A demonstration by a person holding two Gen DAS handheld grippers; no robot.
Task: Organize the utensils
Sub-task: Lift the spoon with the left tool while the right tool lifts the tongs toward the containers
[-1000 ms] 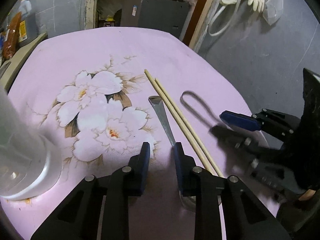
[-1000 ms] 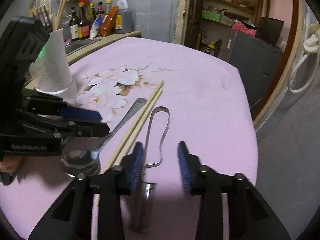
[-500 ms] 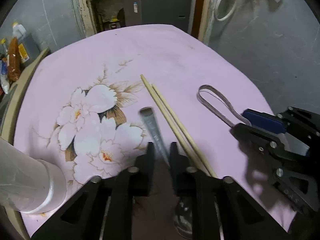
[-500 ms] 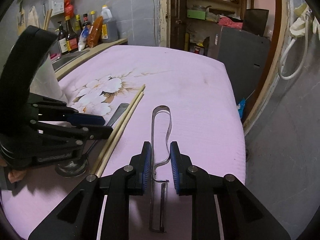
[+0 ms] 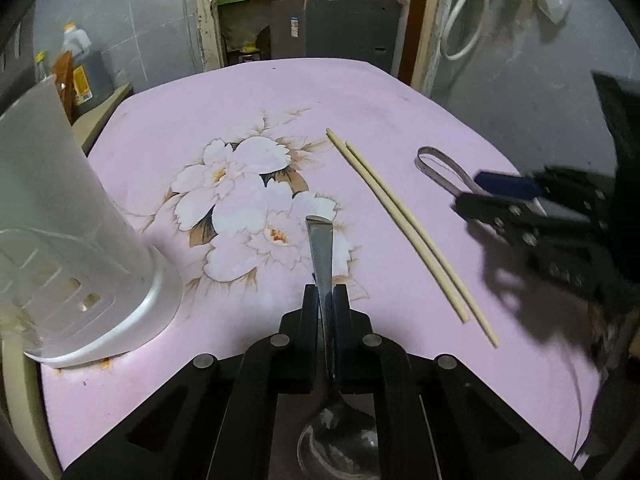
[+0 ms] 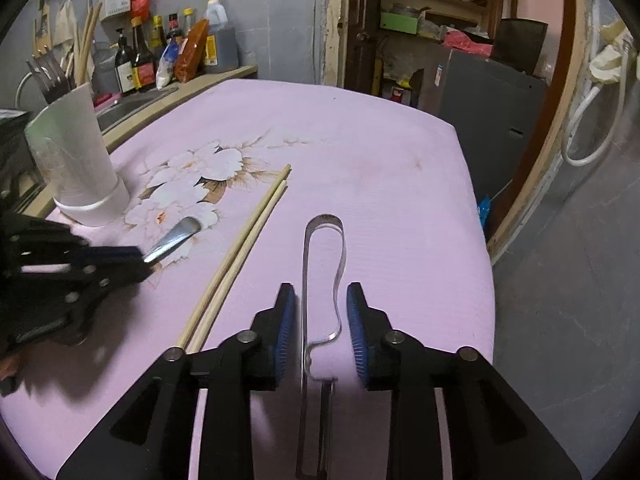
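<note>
Each camera rides just behind its own fingers, close above the pink cloth [image 5: 400, 92], tilted down and looking toward the far doorway [image 6: 416, 20]. The left view sits on the left, the right on the right — both share the chopsticks [image 5: 404, 224] and flower print [image 6: 192, 184].

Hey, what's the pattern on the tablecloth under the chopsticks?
Pink tablecloth printed with white flowers and brown leaves; the left wrist view shows it best, beside the chopsticks.
</note>
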